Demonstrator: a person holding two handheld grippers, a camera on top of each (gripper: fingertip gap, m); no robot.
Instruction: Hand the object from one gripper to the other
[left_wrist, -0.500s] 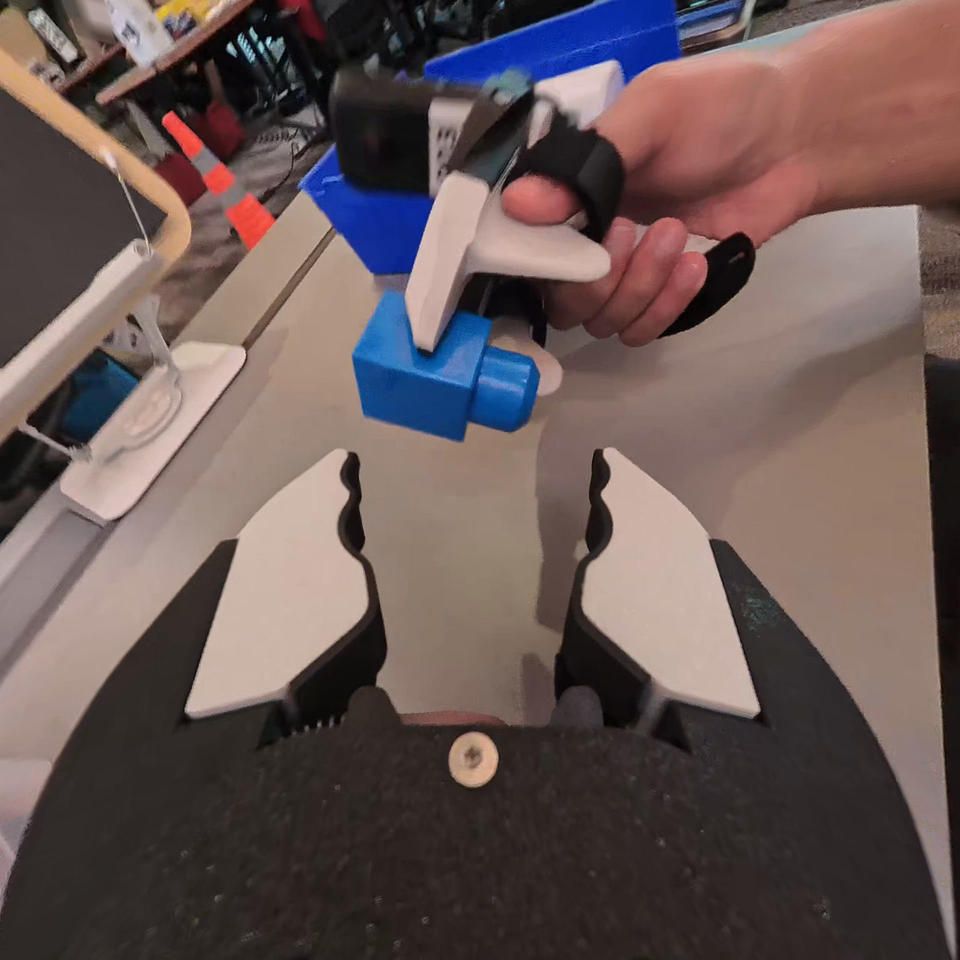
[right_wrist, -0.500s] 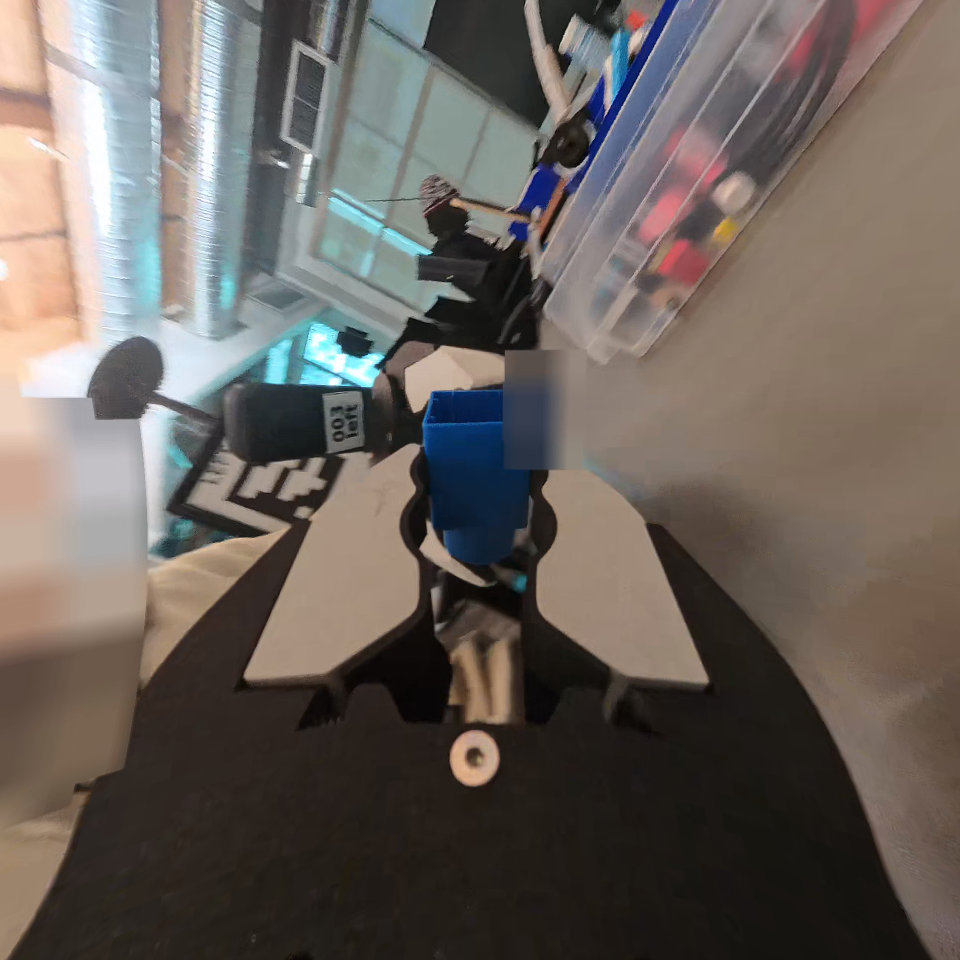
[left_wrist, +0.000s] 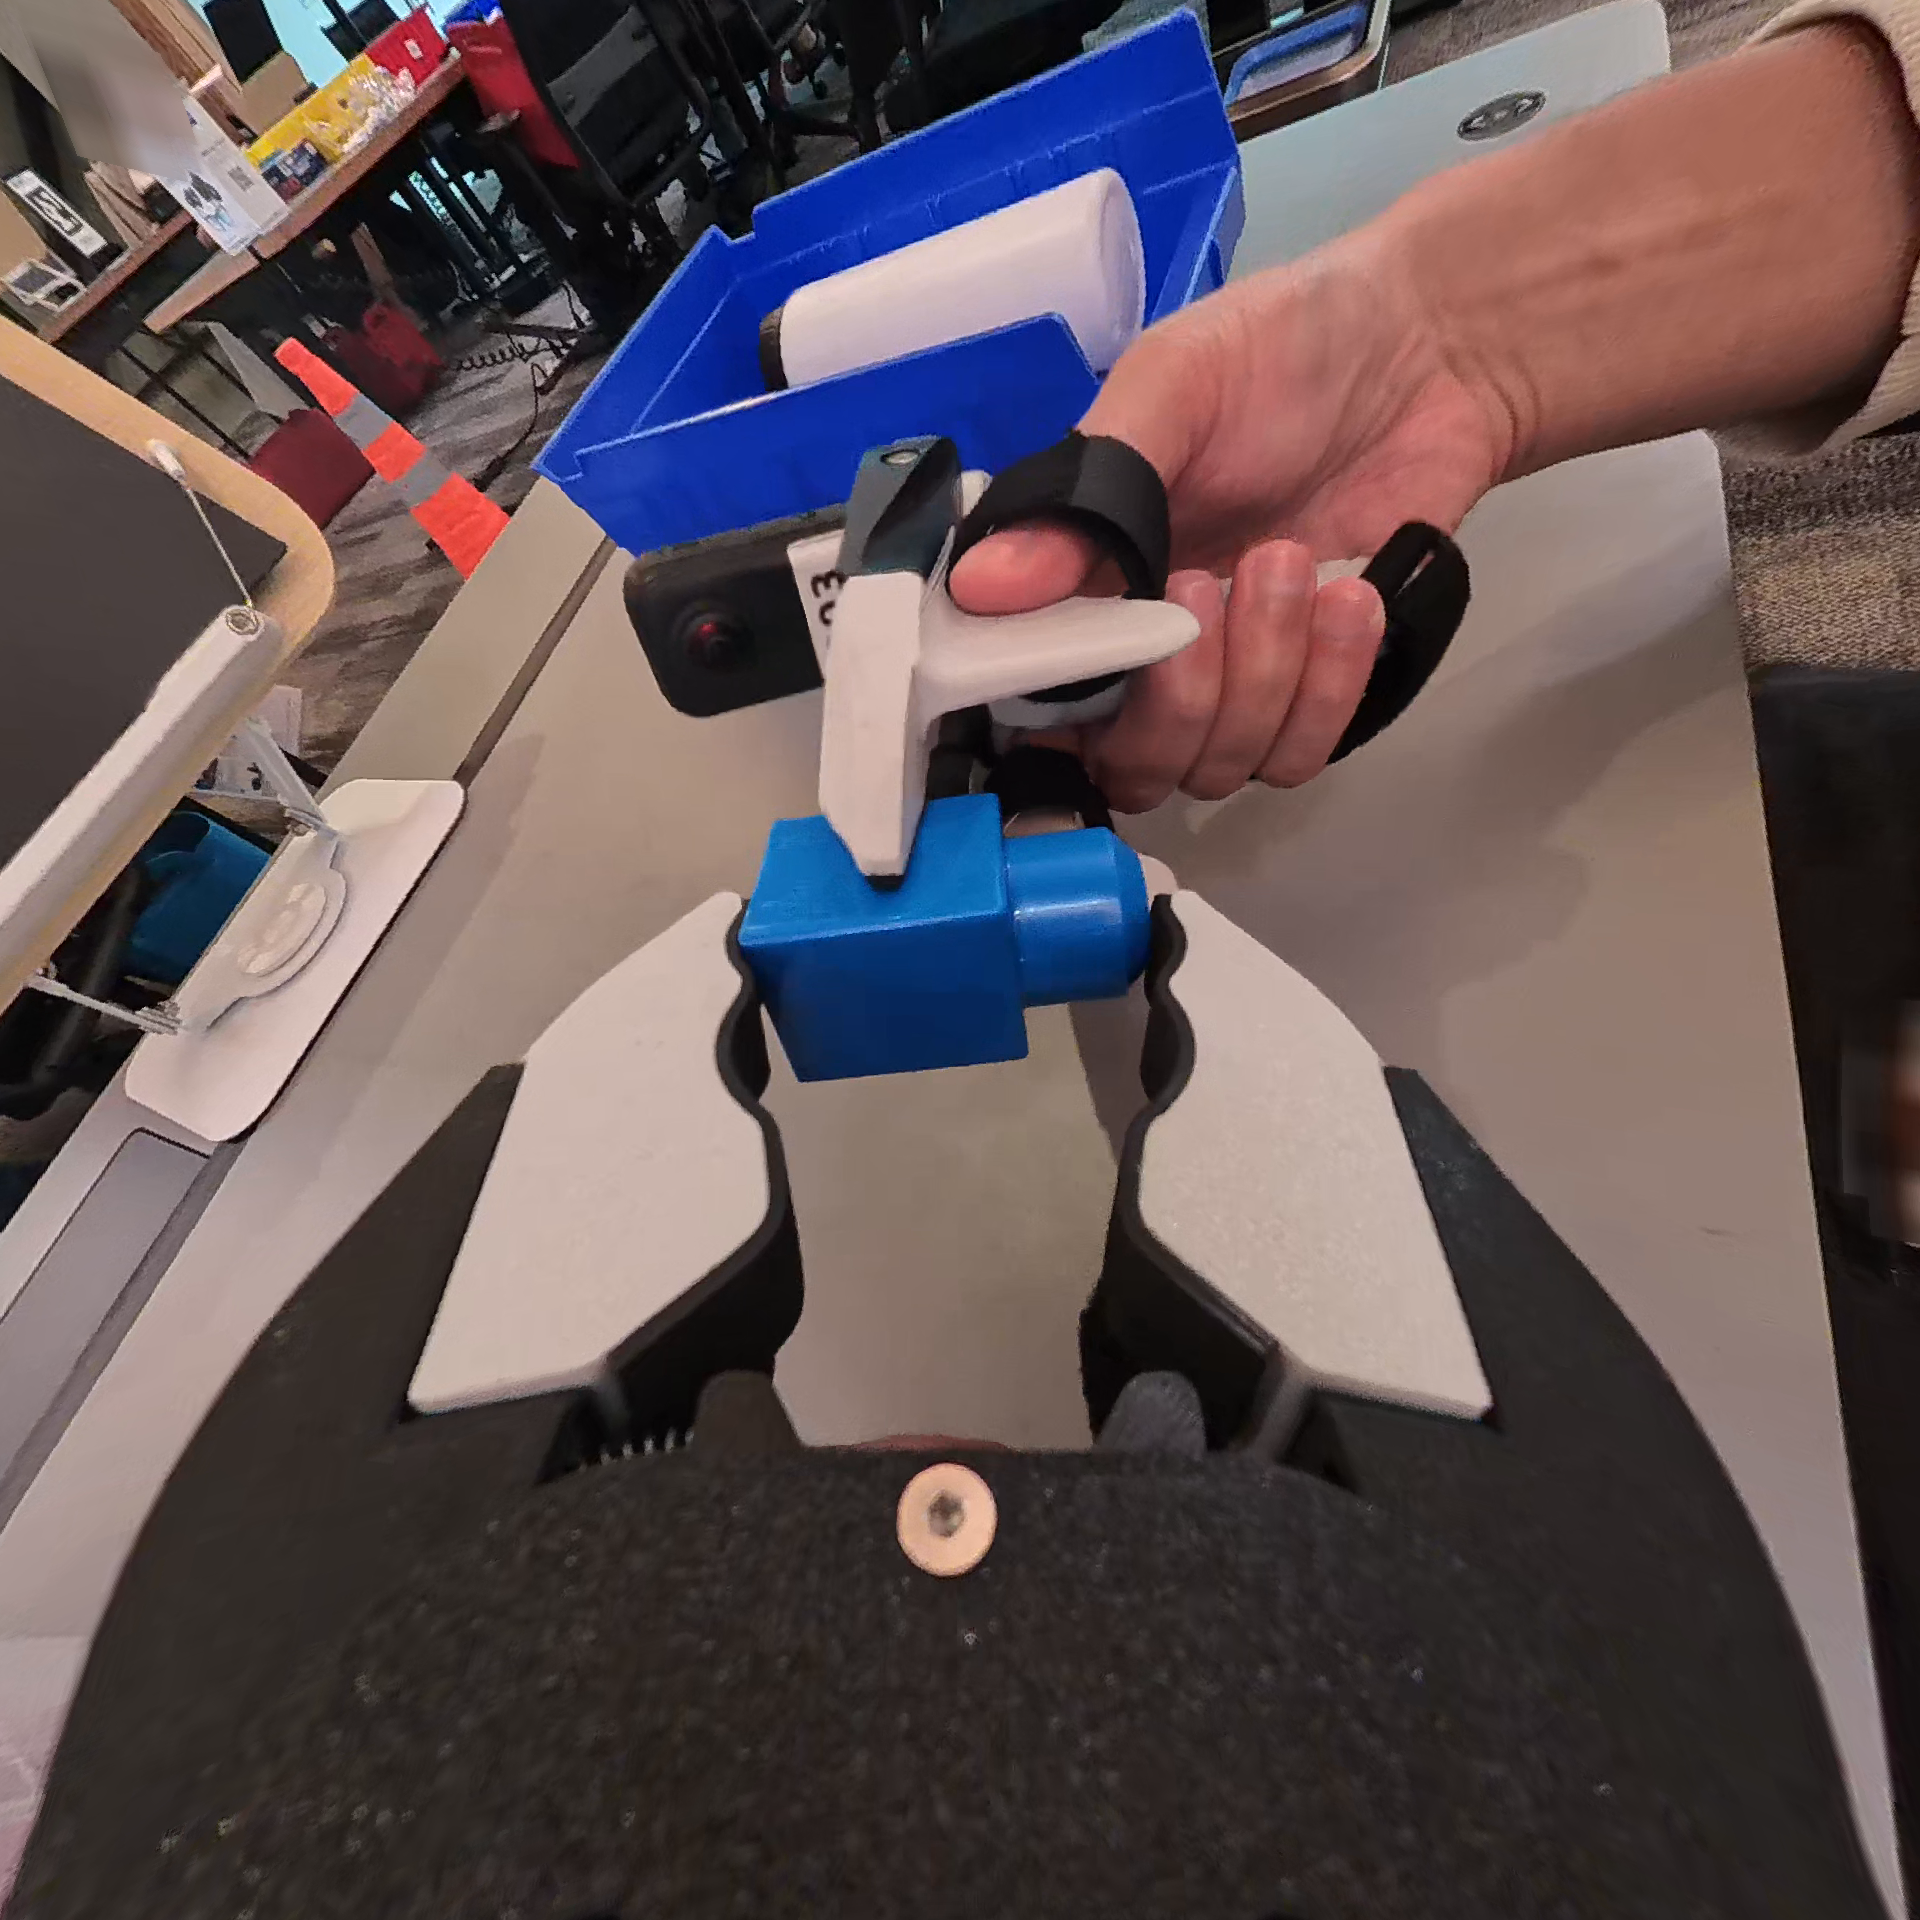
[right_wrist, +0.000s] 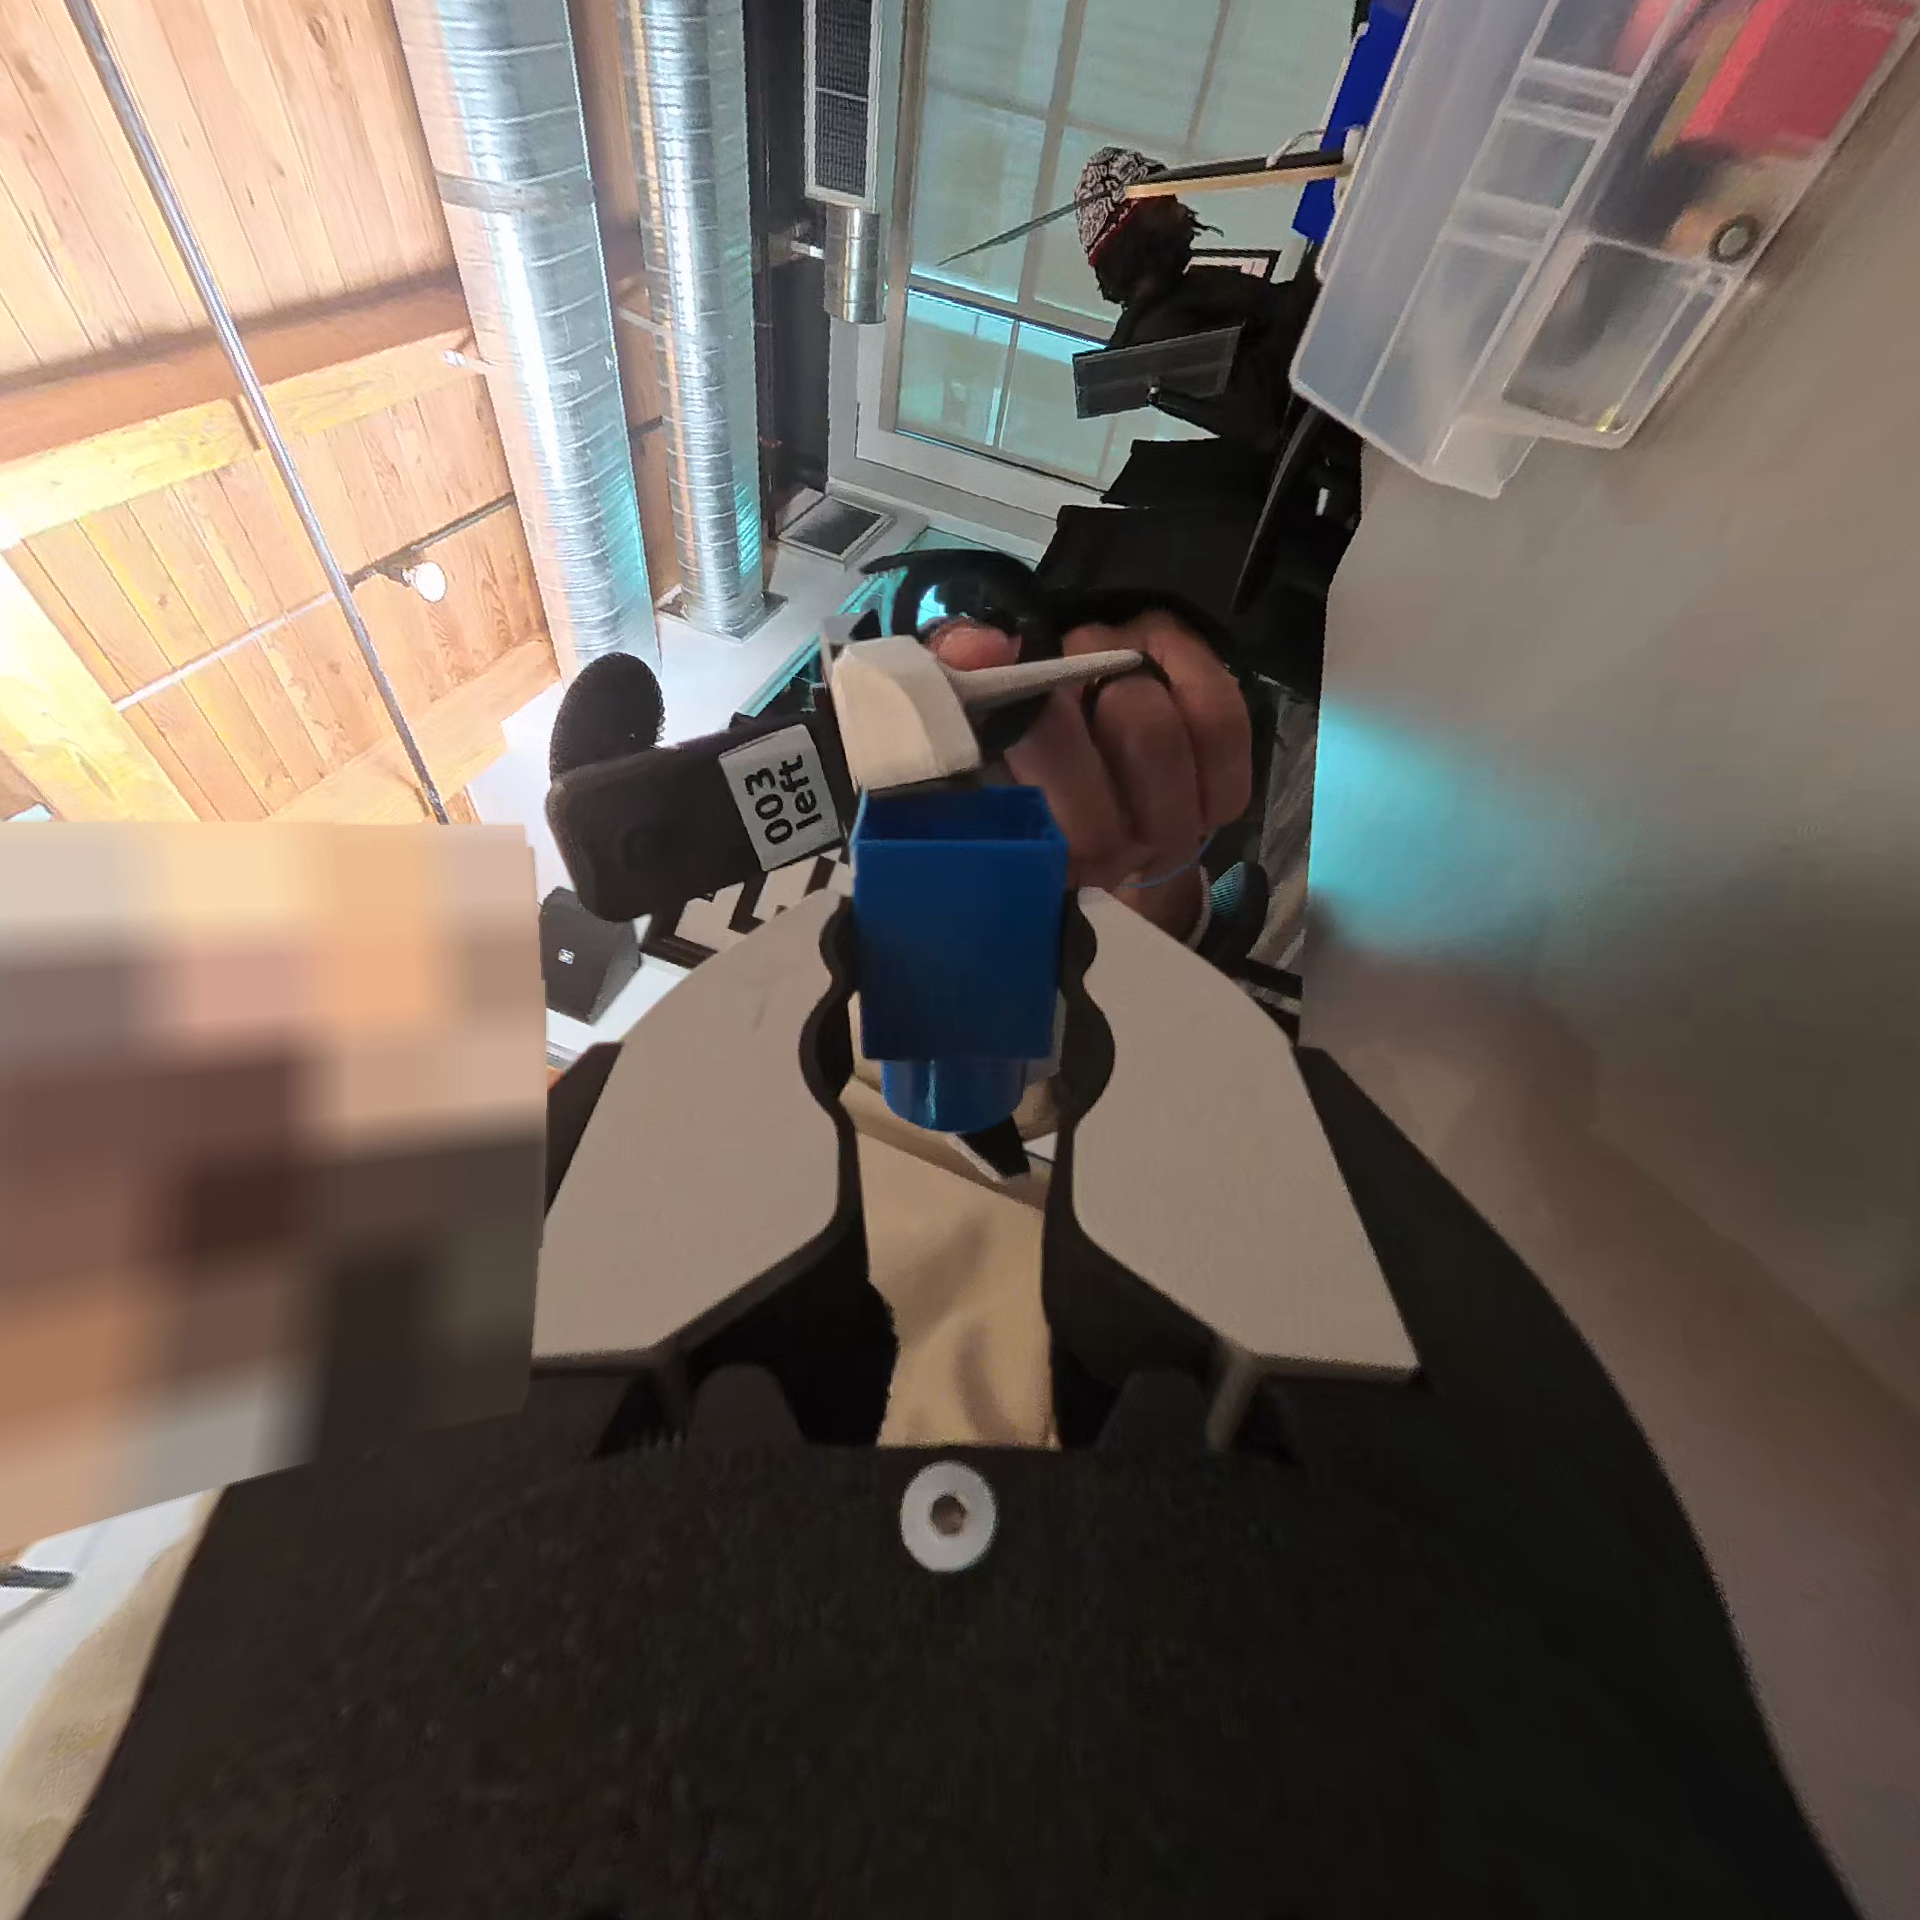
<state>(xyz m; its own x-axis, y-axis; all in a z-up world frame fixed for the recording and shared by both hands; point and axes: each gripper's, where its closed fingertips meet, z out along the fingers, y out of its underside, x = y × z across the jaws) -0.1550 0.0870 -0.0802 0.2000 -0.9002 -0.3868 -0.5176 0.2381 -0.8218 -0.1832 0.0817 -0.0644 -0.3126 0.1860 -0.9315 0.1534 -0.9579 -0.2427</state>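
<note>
- The blue block (left_wrist: 894, 971), a cube with a round peg on one end, hangs above the bench (left_wrist: 1455, 1039), pinched by the right gripper (right_wrist: 956, 977); in the right wrist view its fingers press on two opposite flat sides of the cube, the peg pointing back toward that gripper's body.
- Directly ahead of the left gripper (left_wrist: 945, 966), the block sits right between its fingertips. The jaws stand spread, and the block's long axis runs across that gap: the cube end is at the left fingertip, the peg end at the right fingertip. Whether either tip already touches cannot be told; any gap is very slight.
- I judge the coming move to be a plain closing along that axis, with no further advance needed.
- The right gripper's white finger (left_wrist: 883, 748) comes down onto the cube's top face from above, clear of the left gripper's closing path.
- Open room: bare bench lies below and to the right. A blue bin (left_wrist: 935, 395) stands well beyond the block, and a white stand base (left_wrist: 301, 945) sits off to the left.
</note>
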